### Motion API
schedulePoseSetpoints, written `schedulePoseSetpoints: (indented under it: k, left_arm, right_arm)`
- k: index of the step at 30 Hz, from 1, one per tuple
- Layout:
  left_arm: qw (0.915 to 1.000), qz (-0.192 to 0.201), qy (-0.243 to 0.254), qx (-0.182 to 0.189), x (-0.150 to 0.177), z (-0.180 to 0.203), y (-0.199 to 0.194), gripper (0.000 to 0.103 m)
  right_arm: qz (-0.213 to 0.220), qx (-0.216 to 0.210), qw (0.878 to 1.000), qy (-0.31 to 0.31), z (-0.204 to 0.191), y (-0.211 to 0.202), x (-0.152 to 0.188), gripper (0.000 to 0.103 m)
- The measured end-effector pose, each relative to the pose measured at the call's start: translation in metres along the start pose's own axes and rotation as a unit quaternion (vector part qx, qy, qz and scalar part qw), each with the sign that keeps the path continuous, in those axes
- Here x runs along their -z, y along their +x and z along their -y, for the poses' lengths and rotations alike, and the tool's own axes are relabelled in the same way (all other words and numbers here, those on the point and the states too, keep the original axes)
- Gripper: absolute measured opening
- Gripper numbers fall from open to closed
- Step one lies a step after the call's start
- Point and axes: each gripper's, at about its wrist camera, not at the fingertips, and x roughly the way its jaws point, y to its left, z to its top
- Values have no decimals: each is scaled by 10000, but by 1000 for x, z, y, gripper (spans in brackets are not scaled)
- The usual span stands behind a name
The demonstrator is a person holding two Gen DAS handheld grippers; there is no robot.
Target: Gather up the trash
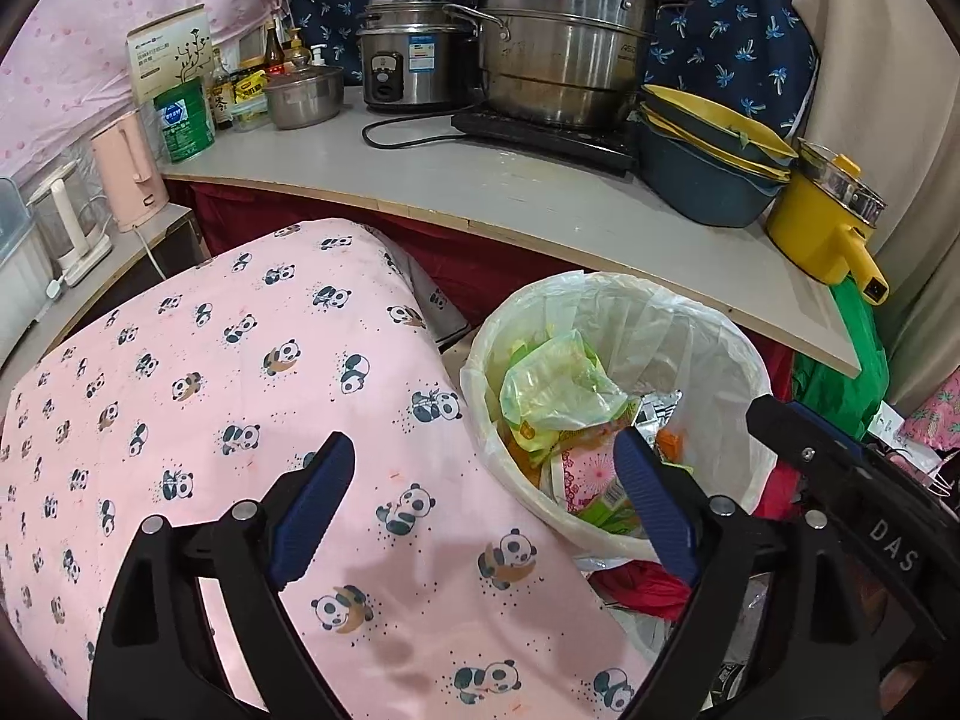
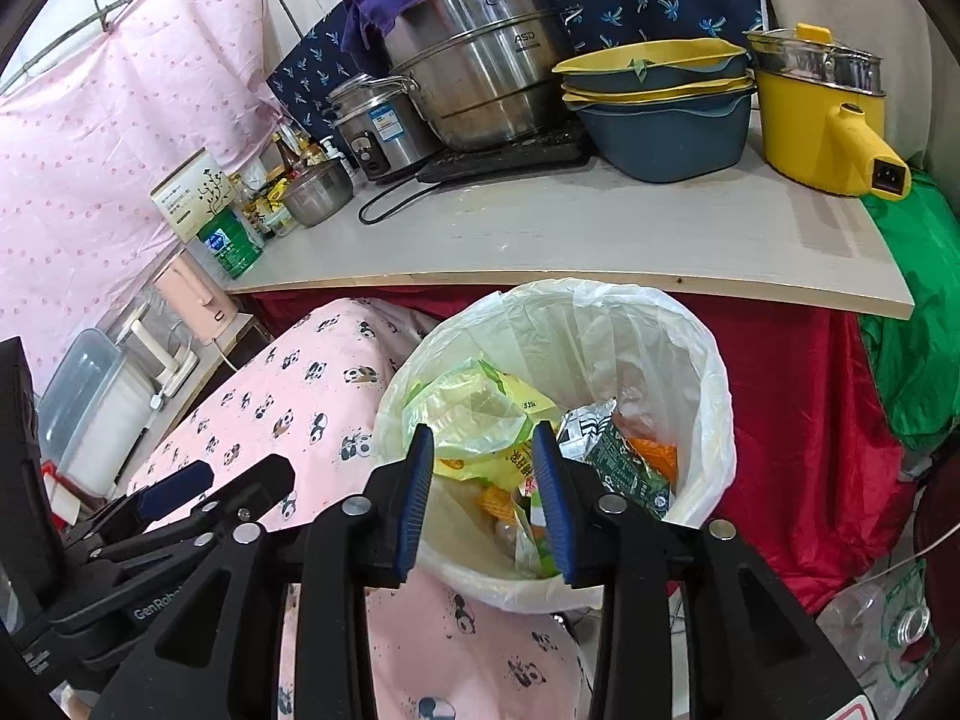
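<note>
A white bin (image 1: 480,372) (image 2: 714,420) with a clear plastic liner stands beside a surface covered in pink panda cloth (image 1: 210,396). In it lie a crumpled green-yellow plastic bag (image 1: 552,384) (image 2: 468,408), a silver-and-green packet (image 2: 624,456) and other wrappers. My left gripper (image 1: 480,444) is open wide over the cloth and the bin's near rim, with nothing between its blue pads. My right gripper (image 2: 483,432) hangs over the bin's mouth, open with a narrower gap and nothing pinched in it. Its black finger (image 1: 798,426) shows at the bin's right side in the left wrist view.
Behind the bin, a grey counter (image 2: 600,234) carries a big steel pot (image 2: 480,66), a rice cooker (image 1: 414,66), stacked blue-yellow basins (image 2: 666,120) and a yellow electric pot (image 2: 822,126). Red cloth (image 2: 804,420) hangs below it. A green bag (image 2: 918,336) and a clear bottle (image 2: 894,624) lie right.
</note>
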Motion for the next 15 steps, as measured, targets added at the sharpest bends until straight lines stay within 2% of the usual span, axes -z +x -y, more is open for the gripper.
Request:
schedulePoseSetpoints:
  k: [4,8,13,15]
  left_arm:
    - [9999,7,55,-110,5,3,-6,84]
    - [9998,-6,84,-196,11,4,-11,91]
    - [9995,-49,85,-284,18,4,-15,92]
    - [9994,-35,87,-340,19,3,-17,93]
  right_arm:
    - [-30,133,9998,-171,-3,-11,5,46]
    - [-49,245,9992,-319,-5,-22,10,53]
    - [14,487,9974,-528,-9,-33,18,72]
    - [38,624,9962,-614,-11,-37,20,76]
